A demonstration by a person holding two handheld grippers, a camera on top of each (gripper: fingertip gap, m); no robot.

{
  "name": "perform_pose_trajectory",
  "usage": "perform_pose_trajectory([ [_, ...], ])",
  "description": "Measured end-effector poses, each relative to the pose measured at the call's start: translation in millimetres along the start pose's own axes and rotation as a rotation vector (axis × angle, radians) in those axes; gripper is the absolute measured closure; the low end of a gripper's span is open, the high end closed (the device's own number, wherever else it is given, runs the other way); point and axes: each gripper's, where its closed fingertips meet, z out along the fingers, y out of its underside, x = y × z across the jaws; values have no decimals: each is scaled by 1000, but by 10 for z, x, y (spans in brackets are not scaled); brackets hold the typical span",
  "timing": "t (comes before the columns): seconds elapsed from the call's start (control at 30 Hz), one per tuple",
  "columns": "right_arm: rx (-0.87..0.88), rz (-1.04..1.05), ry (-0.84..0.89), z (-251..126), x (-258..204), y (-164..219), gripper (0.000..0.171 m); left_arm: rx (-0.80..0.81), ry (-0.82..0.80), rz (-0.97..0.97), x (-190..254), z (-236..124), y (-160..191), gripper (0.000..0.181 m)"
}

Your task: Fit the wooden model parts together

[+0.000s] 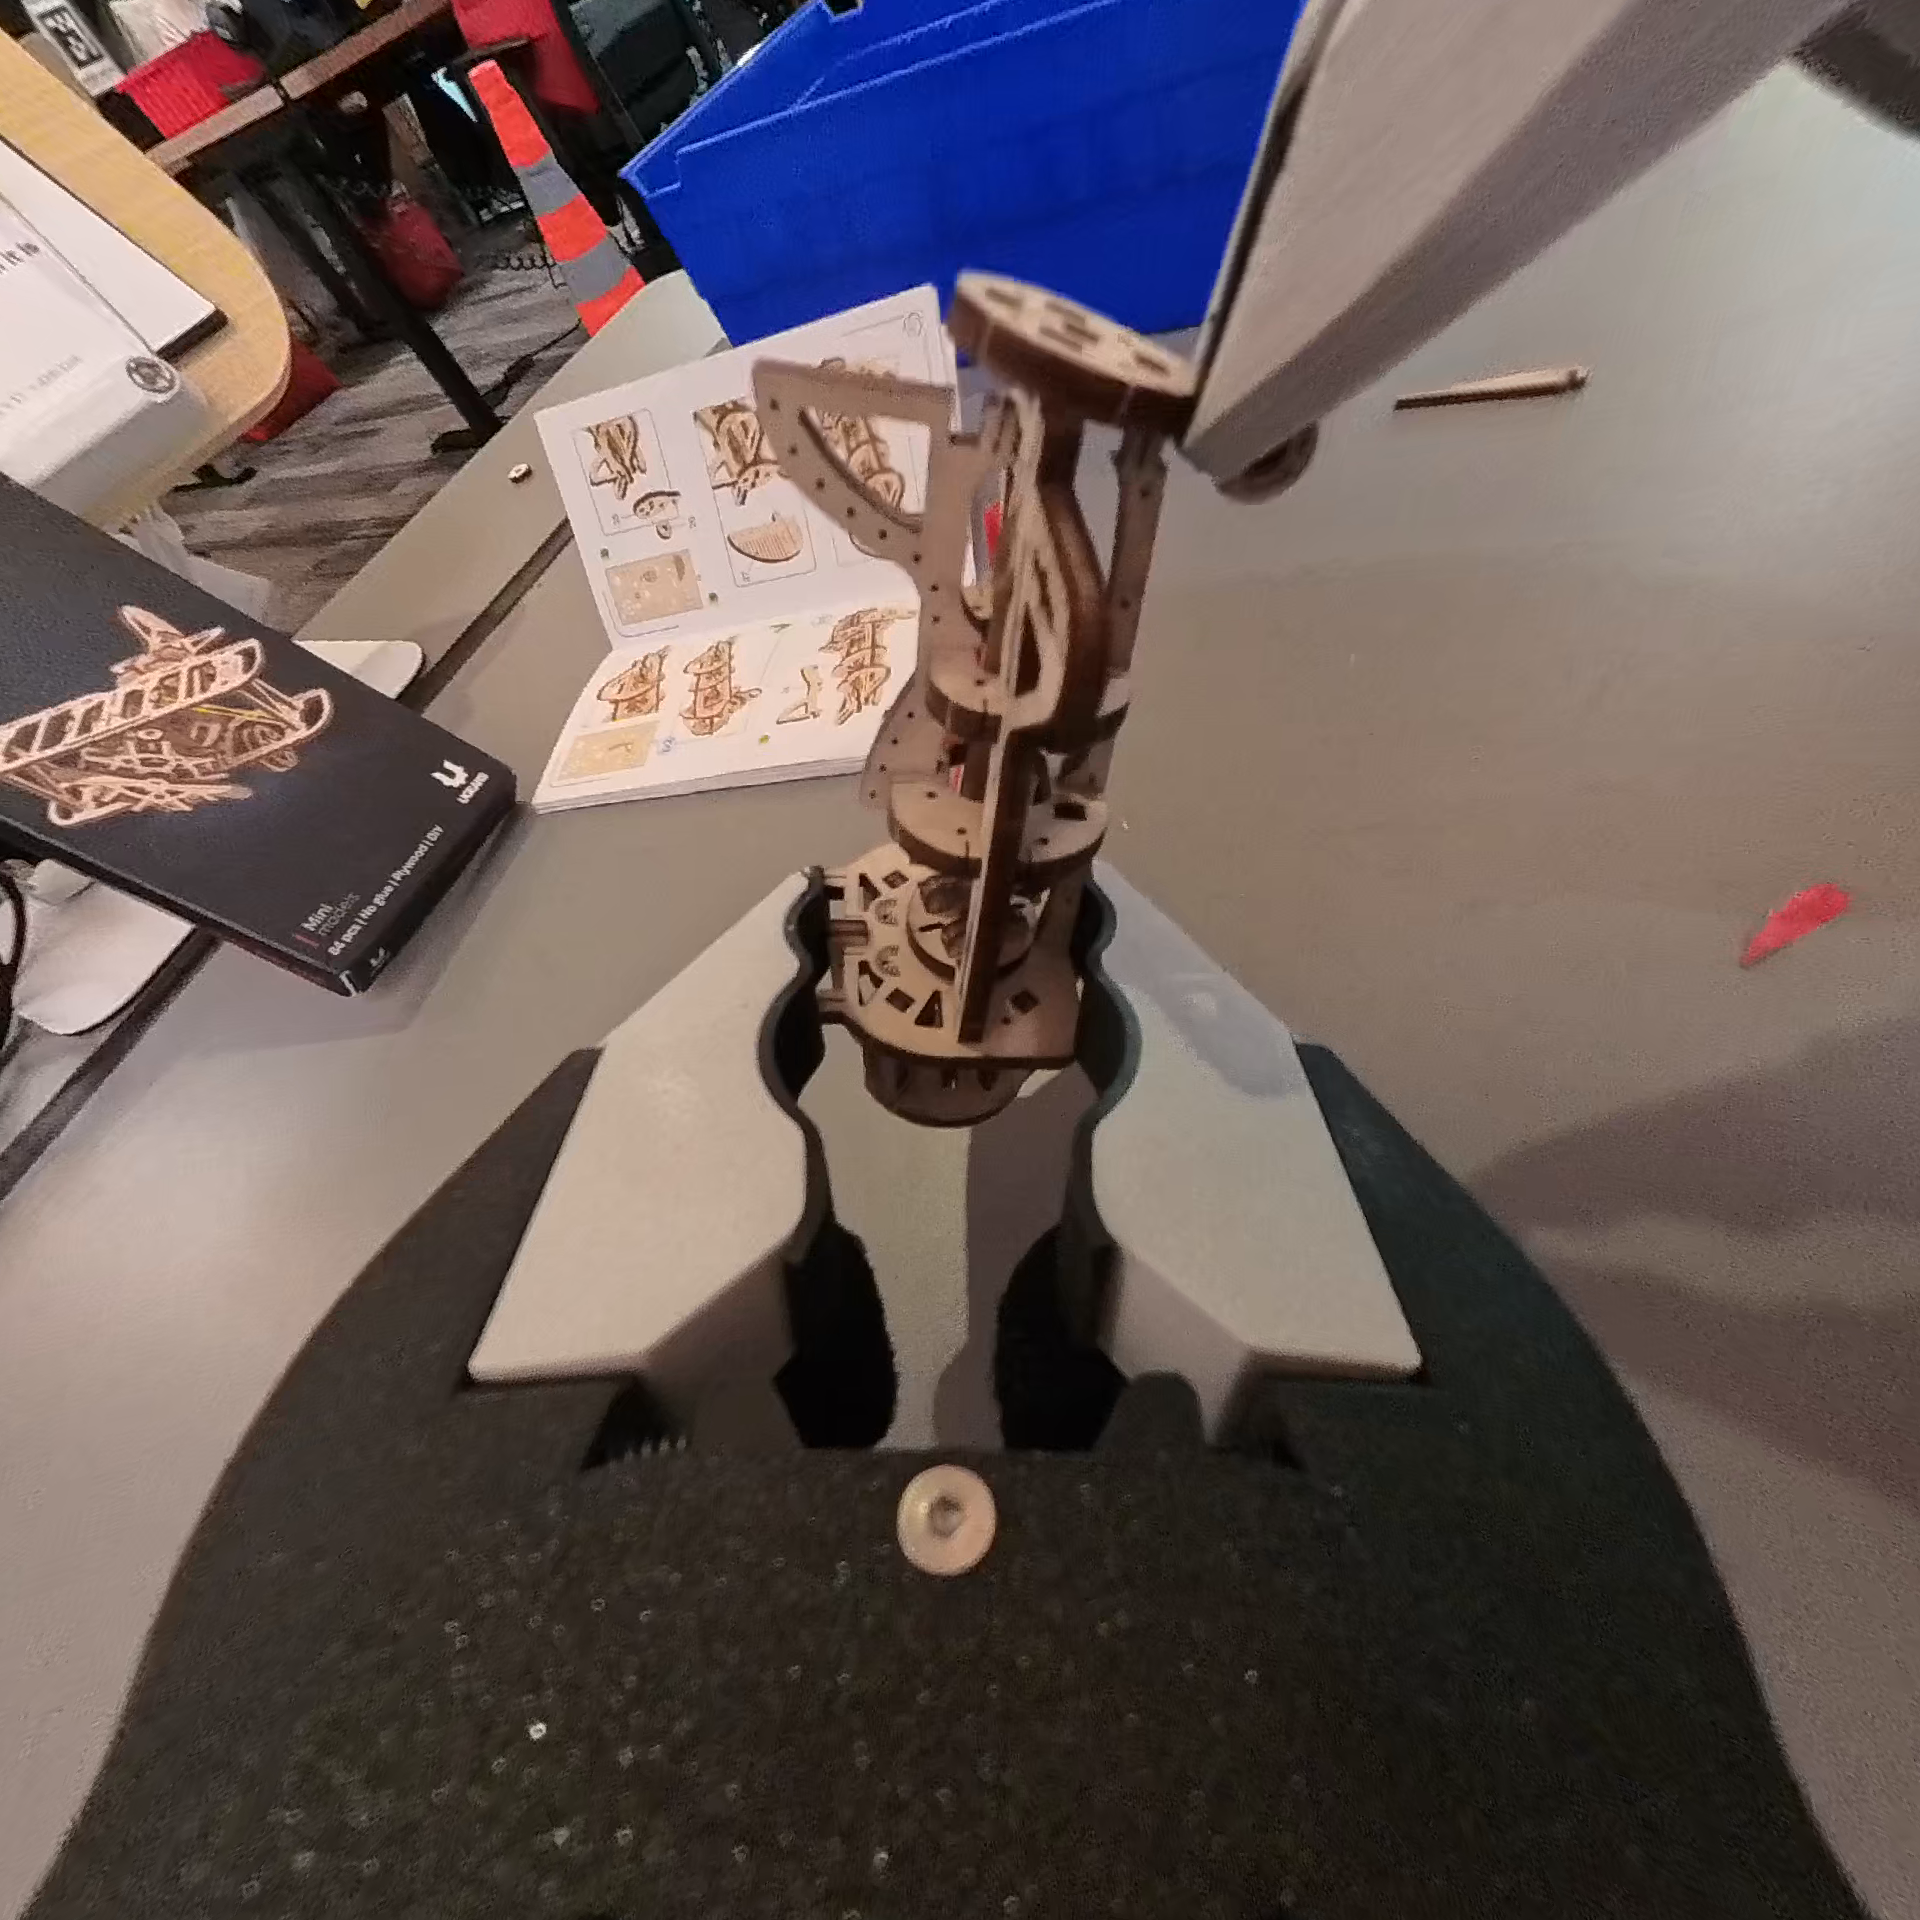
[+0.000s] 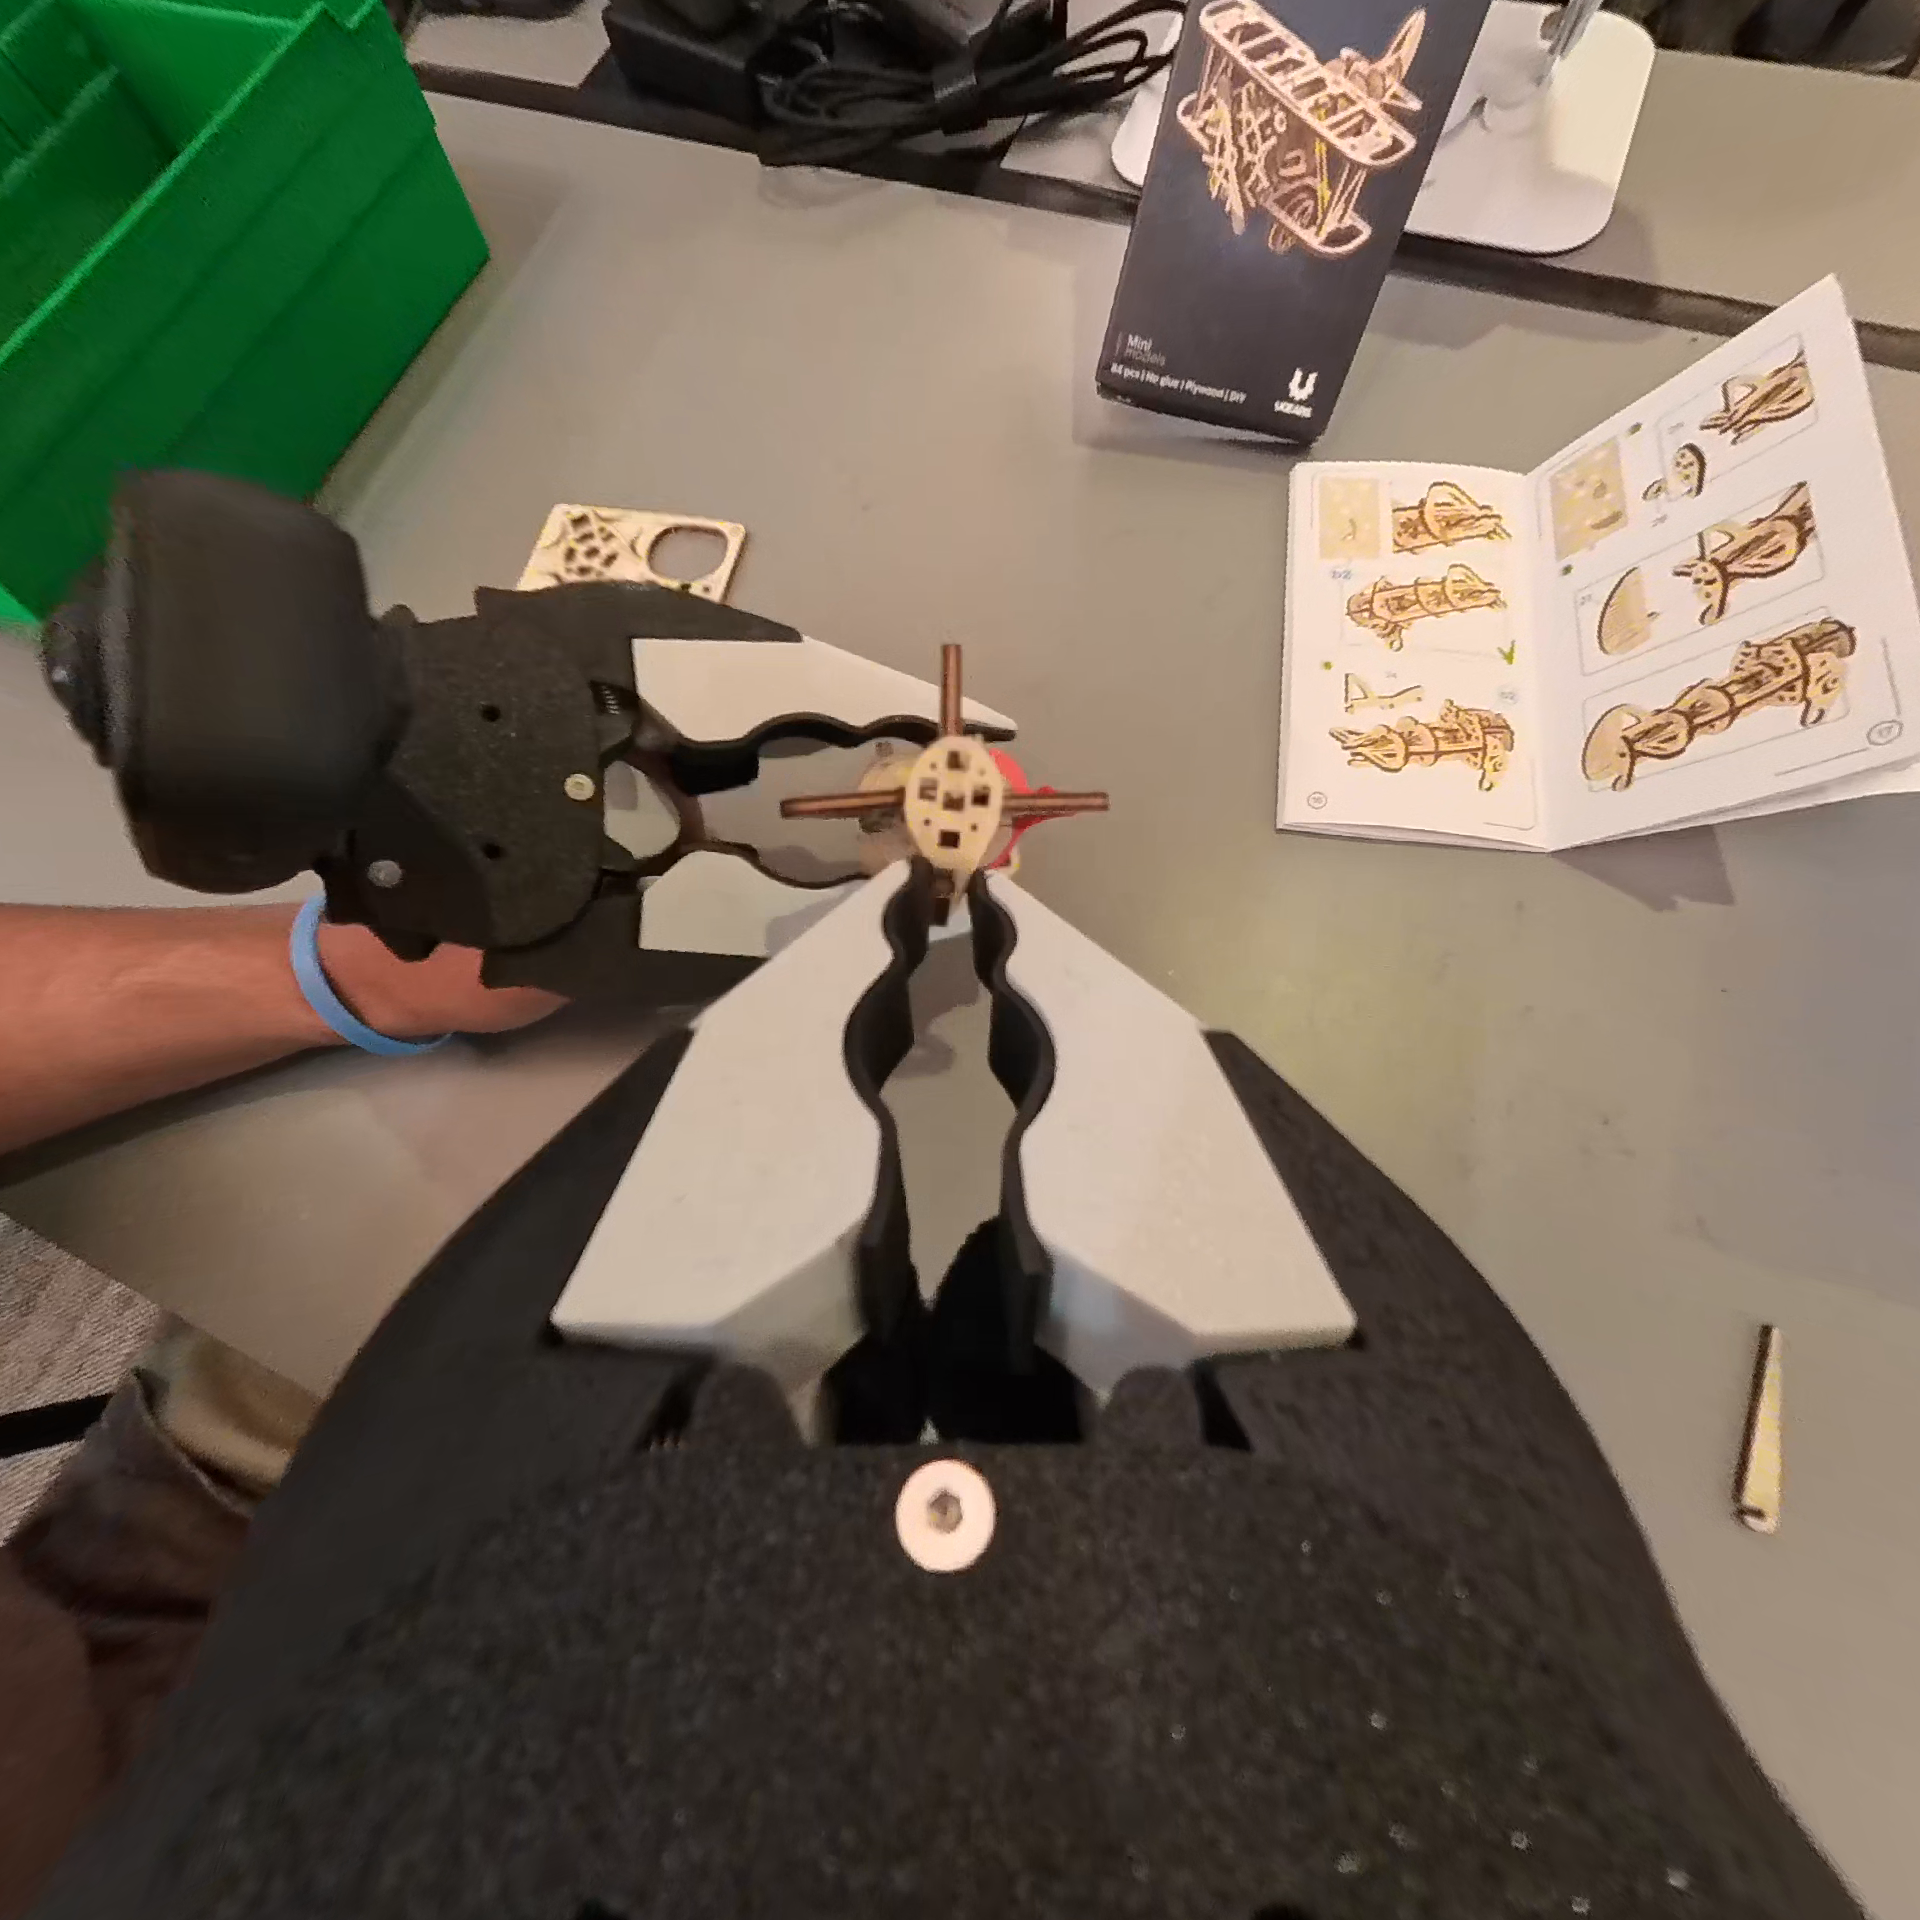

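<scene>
A wooden model fuselage (image 1: 997, 727), built of discs and perforated ribs, stands nearly upright over the grey table (image 1: 1455, 779). My left gripper (image 1: 951, 904) is shut on its lower, wider end. One of my right gripper's fingers (image 1: 1455, 239) comes in from the top right and meets the model's top disc (image 1: 1070, 353). In the right wrist view the model (image 2: 951, 805) is seen end-on as a pale disc with four crossed ribs. My right gripper (image 2: 940, 883) is closed on a part just under that disc. My left gripper (image 2: 914, 821) grips the model from the left.
An open instruction booklet (image 1: 748, 582) (image 2: 1579, 644) and a black model box (image 1: 208, 748) (image 2: 1278, 208) lie nearby. A blue bin (image 1: 987, 156) and a green bin (image 2: 187, 260) stand at the edges. A punched wooden sheet (image 2: 634, 551), a wooden stick (image 2: 1758, 1444) and a red scrap (image 1: 1792, 920) lie loose. About 9 cm separates my left fingertips from my right. The red scrap (image 1: 1792, 920) is about equally far from each gripper, around 15 cm.
</scene>
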Motion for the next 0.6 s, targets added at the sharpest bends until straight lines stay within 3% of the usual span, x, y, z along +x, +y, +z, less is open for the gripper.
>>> perform_pose_trajectory([
  [0.6, -152, -48, -19, -2, -41, 82, 165, -24, -19, 39, 9, 23, 28, 138],
])
